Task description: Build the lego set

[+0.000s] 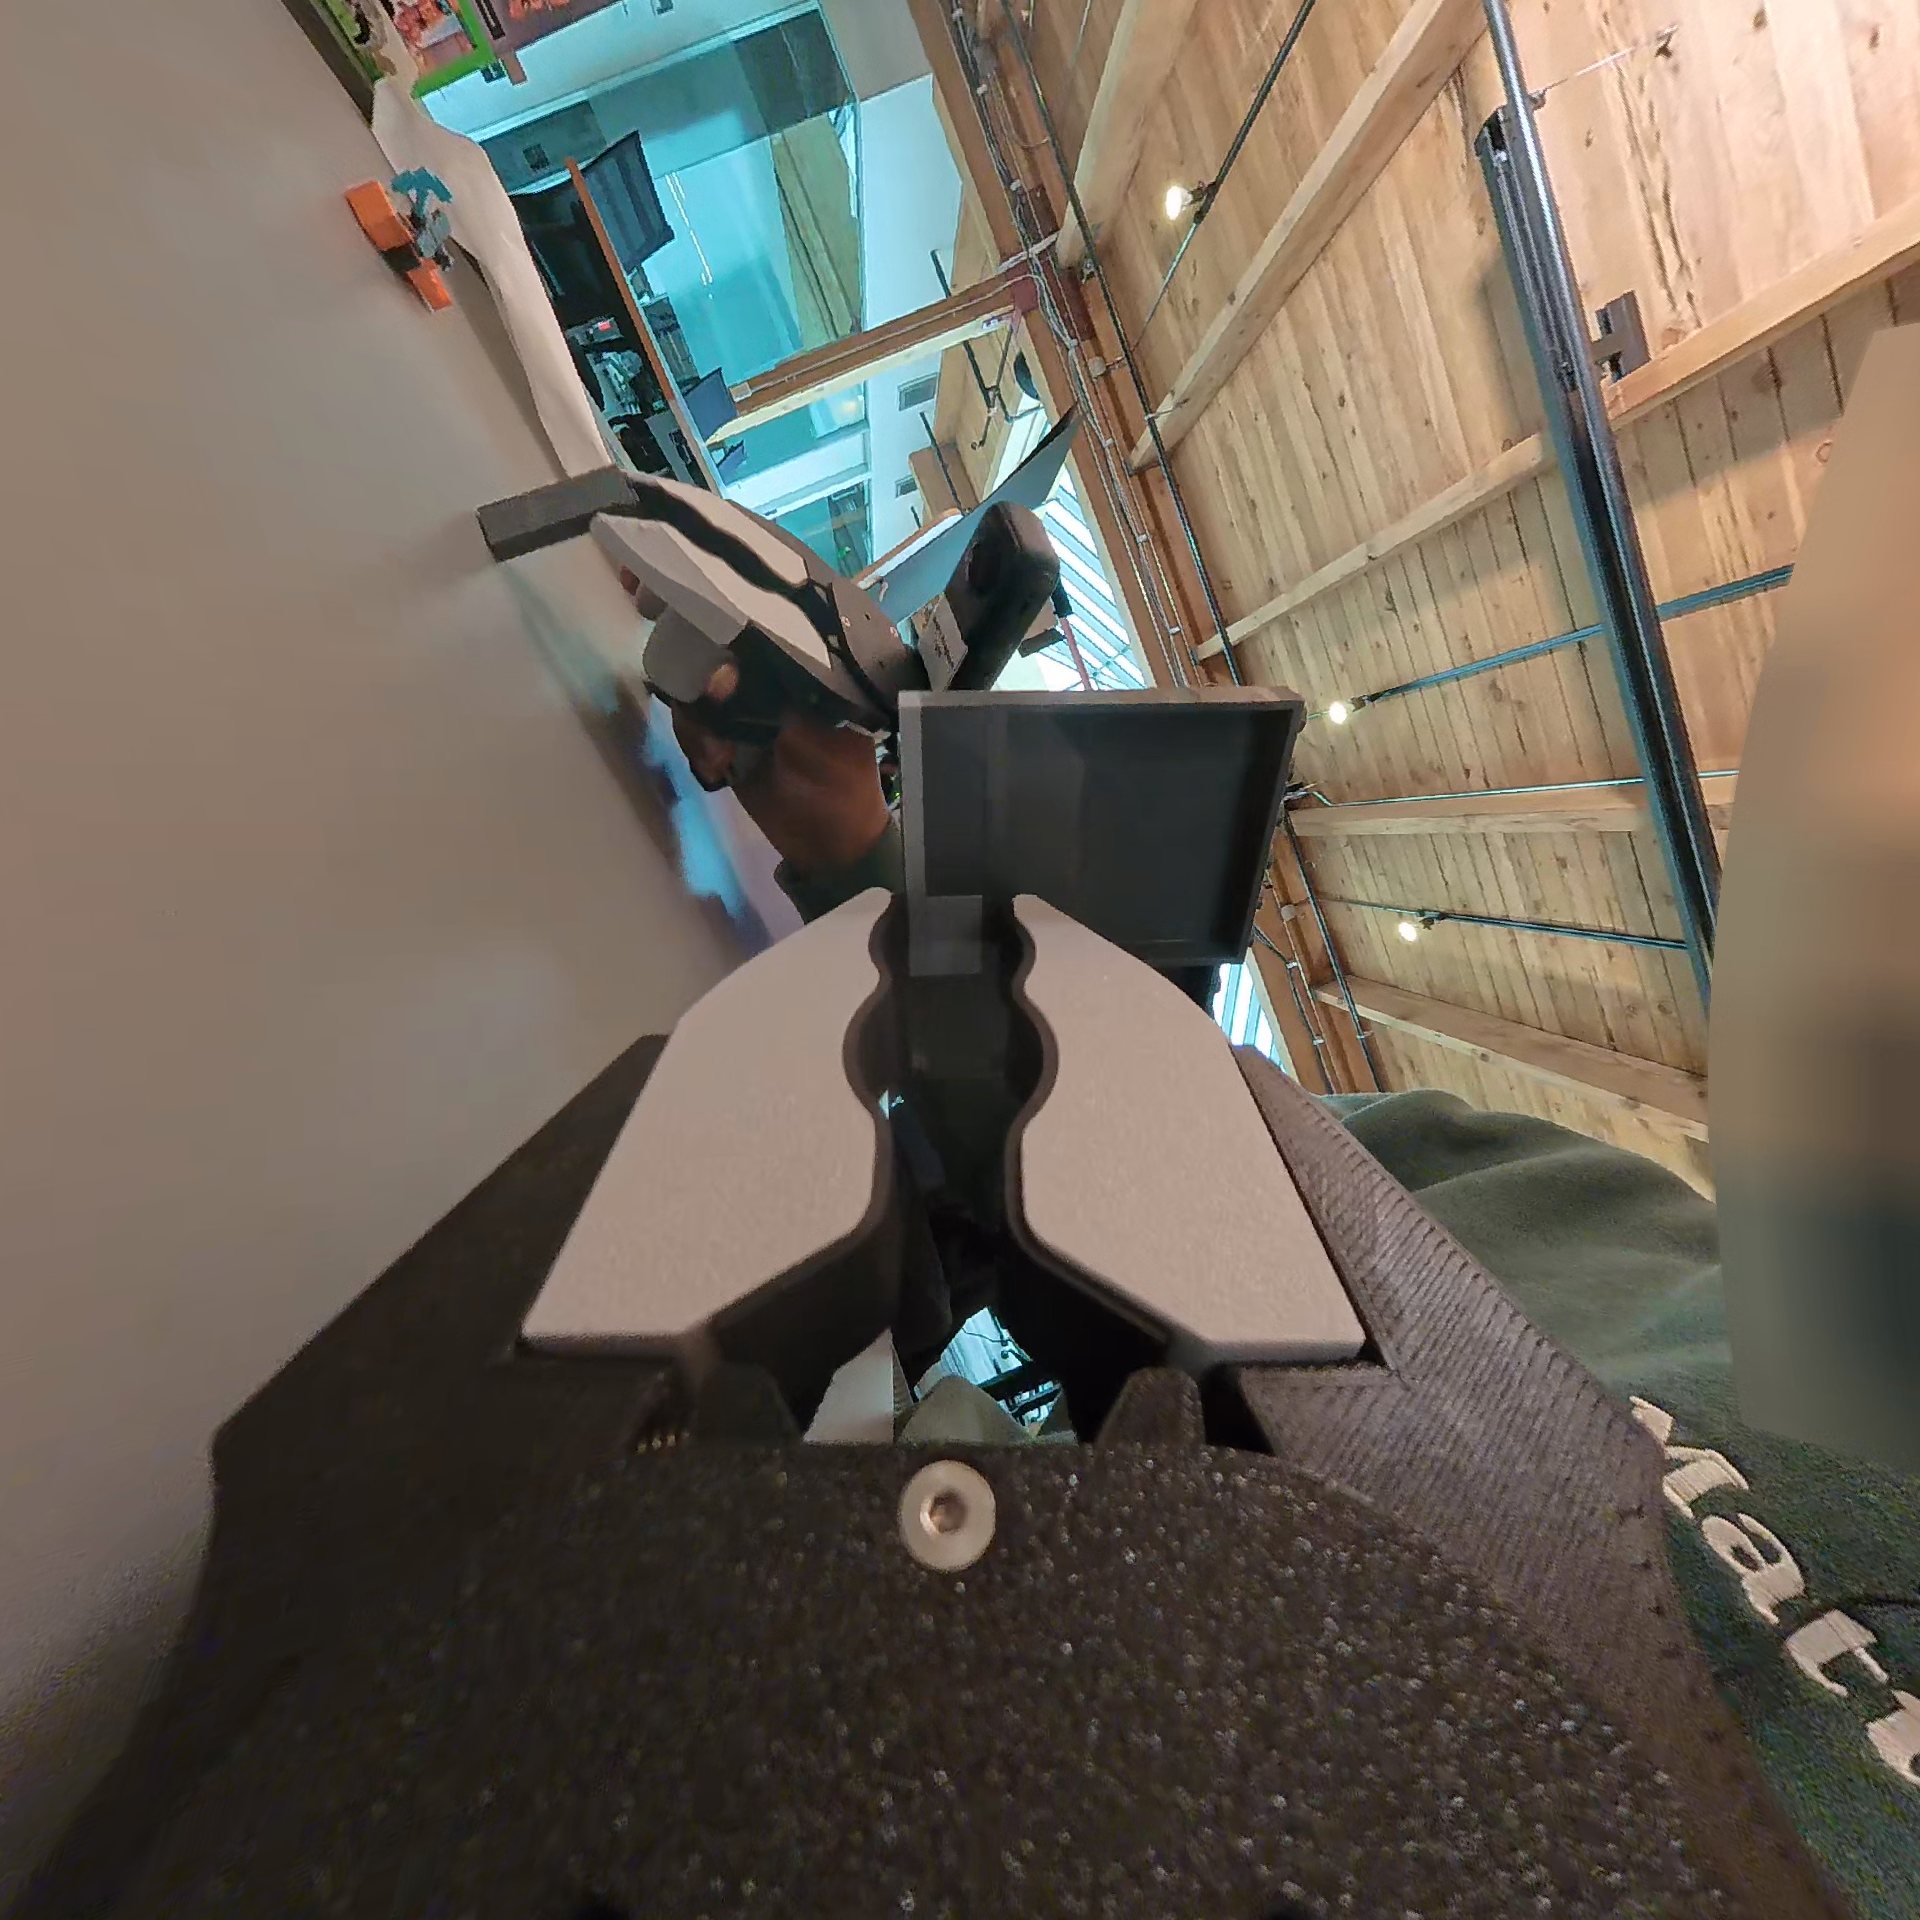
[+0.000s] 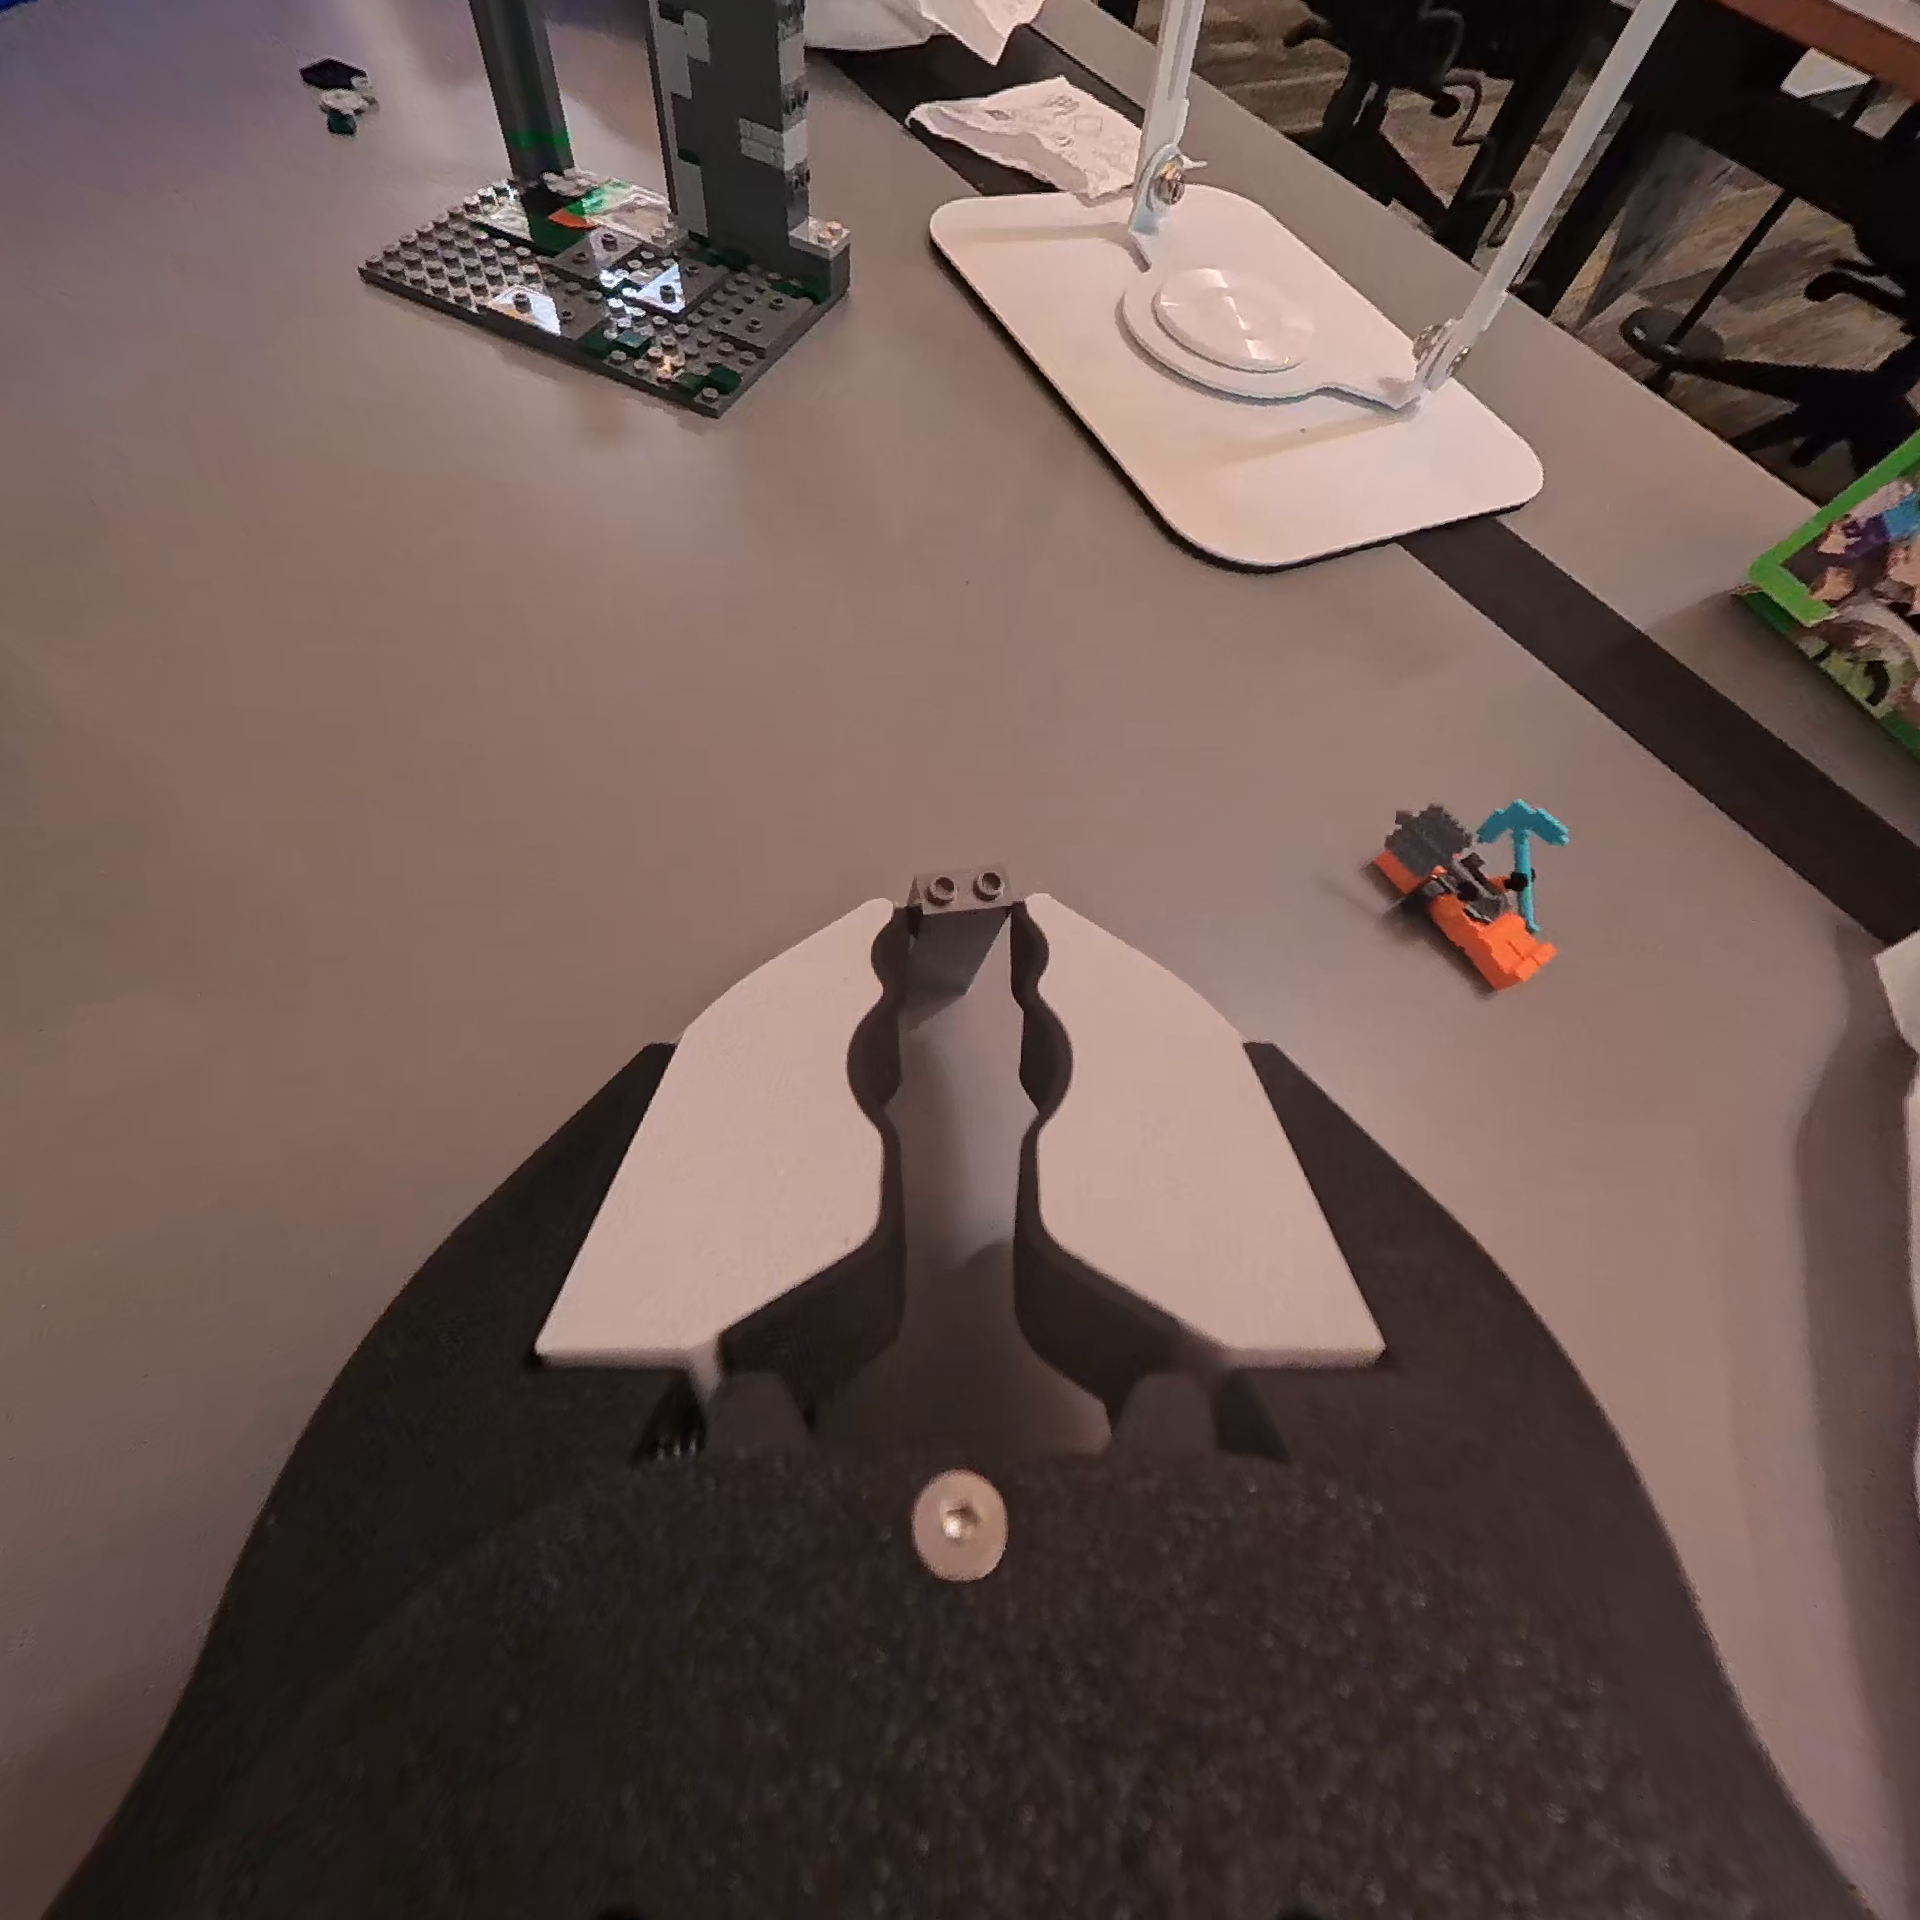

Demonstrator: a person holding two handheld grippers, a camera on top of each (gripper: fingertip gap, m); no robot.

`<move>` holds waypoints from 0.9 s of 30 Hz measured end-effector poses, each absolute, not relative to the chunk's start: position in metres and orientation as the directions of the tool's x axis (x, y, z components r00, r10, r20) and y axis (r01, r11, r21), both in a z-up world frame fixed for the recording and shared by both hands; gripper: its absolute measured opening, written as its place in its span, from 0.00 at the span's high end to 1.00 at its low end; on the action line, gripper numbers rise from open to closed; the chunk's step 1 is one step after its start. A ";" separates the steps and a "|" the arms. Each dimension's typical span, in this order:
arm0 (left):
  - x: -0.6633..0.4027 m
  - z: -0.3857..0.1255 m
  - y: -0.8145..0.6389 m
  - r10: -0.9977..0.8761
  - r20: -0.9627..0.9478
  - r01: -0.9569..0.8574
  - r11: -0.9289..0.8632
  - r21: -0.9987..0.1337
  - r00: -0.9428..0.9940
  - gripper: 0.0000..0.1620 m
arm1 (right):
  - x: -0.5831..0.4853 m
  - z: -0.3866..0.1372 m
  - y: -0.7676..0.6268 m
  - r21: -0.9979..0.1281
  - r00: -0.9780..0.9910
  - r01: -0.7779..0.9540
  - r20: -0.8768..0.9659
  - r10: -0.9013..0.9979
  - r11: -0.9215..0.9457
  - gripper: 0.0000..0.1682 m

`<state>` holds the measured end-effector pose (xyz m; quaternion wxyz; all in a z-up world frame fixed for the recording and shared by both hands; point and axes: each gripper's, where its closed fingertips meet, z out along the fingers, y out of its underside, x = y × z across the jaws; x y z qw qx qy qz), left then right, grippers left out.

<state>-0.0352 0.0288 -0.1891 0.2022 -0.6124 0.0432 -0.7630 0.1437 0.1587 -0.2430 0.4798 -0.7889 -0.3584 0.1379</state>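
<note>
We logged both tools as loaded. The right gripper (image 2: 959, 914) had its jaws clamped on a dark grey brick (image 2: 958, 902), pinched at the very tips with two studs facing up. We judged the tip hold deliberate: it left the underside free for pressing onto the build. The brick hung over bare worktop (image 2: 520, 675), well apart from everything else.

The left gripper (image 1: 947, 940) was rolled on its side, so the worktop ran up the picture's left edge. Its jaws were shut on the rim of a dark grey tray-like piece (image 1: 1091, 810), a shallow square with low walls and a smooth matt floor, open face towards the camera. Whether this was a lego part or a parts tray we could not tell.

The partial build (image 2: 613, 291) stood at 11 o'clock from the right gripper: a studded dark grey baseplate carrying two tall mottled grey columns, with glossy clear tiles and small green and orange accents. A small orange and grey assembly with a teal pickaxe (image 2: 1470, 899) lay at 3 o'clock, near but not touching. A white stand base (image 2: 1351, 457), smooth and round-cornered, sat at 1 o'clock.

Jaw faces were pale grey with scalloped inner edges; housings were rough black print.
</note>
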 end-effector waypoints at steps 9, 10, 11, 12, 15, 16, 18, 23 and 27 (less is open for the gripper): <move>-0.036 -0.189 0.029 -0.362 0.916 0.257 -0.914 -0.313 -0.171 0.90 | 0.142 -0.243 0.164 -0.835 0.695 0.455 0.116 0.709 -0.309 0.89; -0.036 -0.189 0.029 -0.362 0.916 0.258 -0.914 -0.313 -0.172 0.90 | 0.142 -0.243 0.164 -0.834 0.694 0.457 0.117 0.710 -0.310 0.89; -0.036 -0.189 0.029 -0.362 0.916 0.259 -0.914 -0.313 -0.172 0.90 | 0.142 -0.243 0.164 -0.833 0.694 0.459 0.118 0.710 -0.309 0.89; -0.036 -0.189 0.029 -0.362 0.916 0.259 -0.914 -0.312 -0.172 0.90 | 0.142 -0.243 0.164 -0.832 0.693 0.460 0.118 0.711 -0.310 0.89; -0.036 -0.189 0.029 -0.364 0.915 0.258 -0.914 -0.314 -0.173 0.90 | 0.141 -0.243 0.164 -0.829 0.690 0.464 0.118 0.714 -0.312 0.89; -0.036 -0.189 0.029 -0.364 0.915 0.258 -0.913 -0.314 -0.173 0.90 | 0.141 -0.243 0.164 -0.829 0.688 0.465 0.117 0.716 -0.311 0.89; -0.036 -0.189 0.029 -0.364 0.915 0.259 -0.913 -0.314 -0.173 0.90 | 0.141 -0.244 0.164 -0.826 0.686 0.469 0.118 0.718 -0.312 0.89; -0.036 -0.189 0.029 -0.363 0.916 0.257 -0.914 -0.314 -0.173 0.90 | 0.140 -0.244 0.164 -0.827 0.684 0.468 0.115 0.720 -0.312 0.88; -0.036 -0.189 0.029 -0.364 0.915 0.257 -0.914 -0.315 -0.173 0.90 | 0.140 -0.243 0.164 -0.825 0.682 0.470 0.114 0.722 -0.313 0.88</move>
